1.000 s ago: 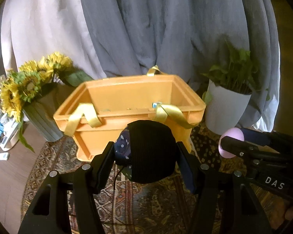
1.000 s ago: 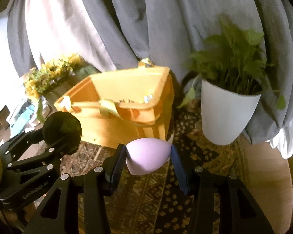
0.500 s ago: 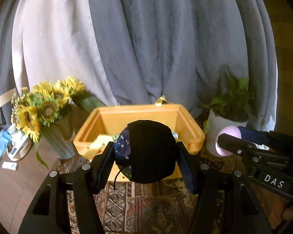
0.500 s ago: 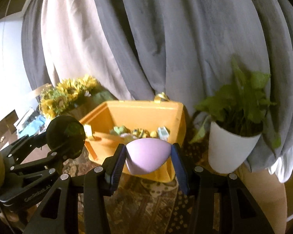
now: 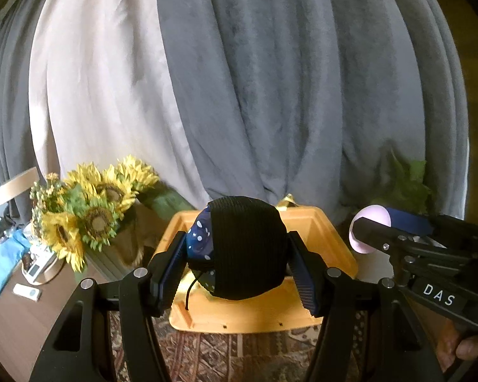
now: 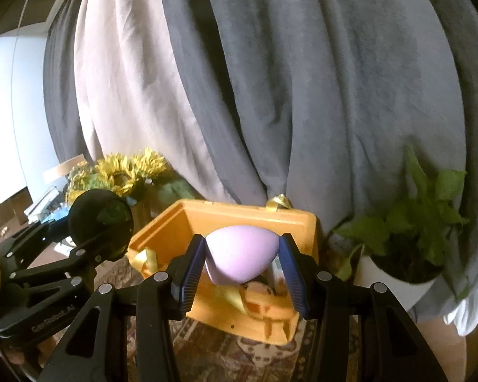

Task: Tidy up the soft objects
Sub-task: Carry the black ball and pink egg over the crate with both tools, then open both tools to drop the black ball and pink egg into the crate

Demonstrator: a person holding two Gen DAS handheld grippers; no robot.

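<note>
My left gripper point(image 5: 239, 264) is shut on a black soft ball with a blue dotted patch point(image 5: 245, 248) and holds it above the orange basket point(image 5: 255, 316). My right gripper point(image 6: 240, 262) is shut on a lilac egg-shaped sponge point(image 6: 239, 259), also above the orange basket point(image 6: 188, 222). The sponge point(image 5: 368, 234) shows at the right of the left wrist view. The black ball point(image 6: 100, 222) shows at the left of the right wrist view. Yellow ribbon handles and small items lie inside the basket, mostly hidden.
Sunflowers in a grey vase point(image 5: 92, 216) stand left of the basket. A green plant in a white pot point(image 6: 408, 248) stands to its right. Grey and white curtains point(image 5: 239, 79) hang behind. A patterned rug point(image 6: 239, 359) covers the table.
Both grippers have risen and tilted up with their objects. The basket now sits lower in both views and more curtain shows.
</note>
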